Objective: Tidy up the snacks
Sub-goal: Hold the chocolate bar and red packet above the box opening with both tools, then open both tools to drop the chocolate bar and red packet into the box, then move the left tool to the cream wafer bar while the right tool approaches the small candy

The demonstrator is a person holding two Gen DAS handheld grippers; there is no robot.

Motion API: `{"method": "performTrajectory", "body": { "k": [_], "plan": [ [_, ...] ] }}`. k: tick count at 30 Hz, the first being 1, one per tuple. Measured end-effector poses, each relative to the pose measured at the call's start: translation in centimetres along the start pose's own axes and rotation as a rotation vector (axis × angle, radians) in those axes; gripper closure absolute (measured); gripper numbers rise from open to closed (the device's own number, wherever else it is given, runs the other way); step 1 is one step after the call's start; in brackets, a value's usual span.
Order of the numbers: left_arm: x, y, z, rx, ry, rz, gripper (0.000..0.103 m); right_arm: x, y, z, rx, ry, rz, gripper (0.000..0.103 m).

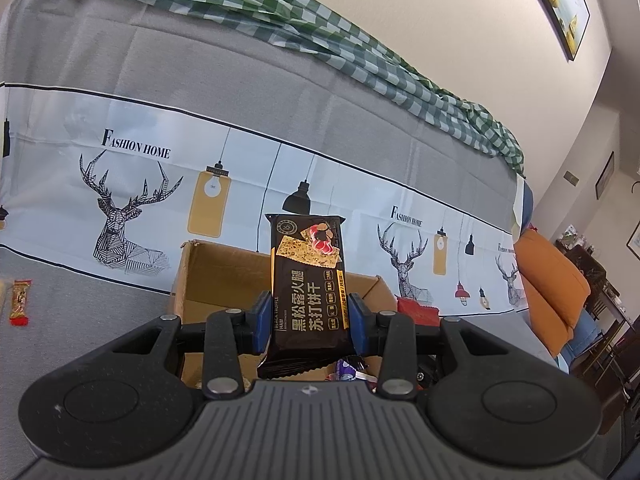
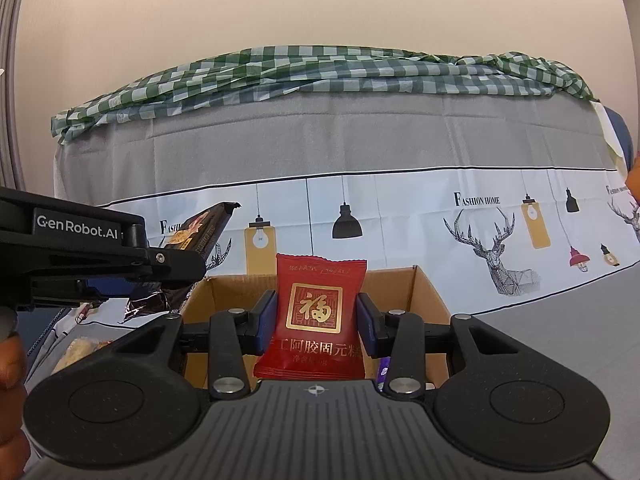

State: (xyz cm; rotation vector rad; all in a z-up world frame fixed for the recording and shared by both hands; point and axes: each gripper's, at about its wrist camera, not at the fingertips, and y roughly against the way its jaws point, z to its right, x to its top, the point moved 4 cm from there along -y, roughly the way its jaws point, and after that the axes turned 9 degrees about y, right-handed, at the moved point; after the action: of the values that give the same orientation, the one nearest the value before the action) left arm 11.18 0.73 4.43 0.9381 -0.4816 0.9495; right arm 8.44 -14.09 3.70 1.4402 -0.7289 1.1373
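My left gripper (image 1: pixel 310 322) is shut on a dark brown cracker packet (image 1: pixel 308 280) and holds it upright above an open cardboard box (image 1: pixel 208 276). My right gripper (image 2: pixel 316 320) is shut on a red snack packet (image 2: pixel 318 316) with a gold square, held upright over the same box (image 2: pixel 424 296). The left gripper (image 2: pixel 176 264) with the brown packet (image 2: pixel 200 232) shows at the left of the right wrist view, close beside the right one. Several wrapped snacks (image 1: pixel 348 370) lie inside the box.
A small red and gold snack (image 1: pixel 20 302) lies on the grey cover at the far left. More snacks (image 2: pixel 80 350) lie left of the box. A sofa back with a deer-print cloth (image 1: pixel 120 216) and green checked cloth (image 2: pixel 320 72) stands behind. An orange cushion (image 1: pixel 552 280) is at right.
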Motion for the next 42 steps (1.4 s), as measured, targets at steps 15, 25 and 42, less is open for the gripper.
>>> {"method": "performTrajectory", "body": {
  "k": [15, 25, 42],
  "plan": [
    [0.1, -0.4, -0.1, -0.025, 0.003, -0.011, 0.055, 0.1, -0.1, -0.2, 0.001, -0.005, -0.012, 0.056],
    [0.2, -0.1, -0.3, -0.021, 0.005, -0.005, 0.055, -0.1, -0.3, -0.1, -0.005, -0.015, -0.028, 0.05],
    [1.2, 2.2, -2.3, 0.068, -0.085, 0.047, 0.059, -0.2, -0.3, -0.9, -0.023, -0.003, -0.039, 0.044]
  ]
}}
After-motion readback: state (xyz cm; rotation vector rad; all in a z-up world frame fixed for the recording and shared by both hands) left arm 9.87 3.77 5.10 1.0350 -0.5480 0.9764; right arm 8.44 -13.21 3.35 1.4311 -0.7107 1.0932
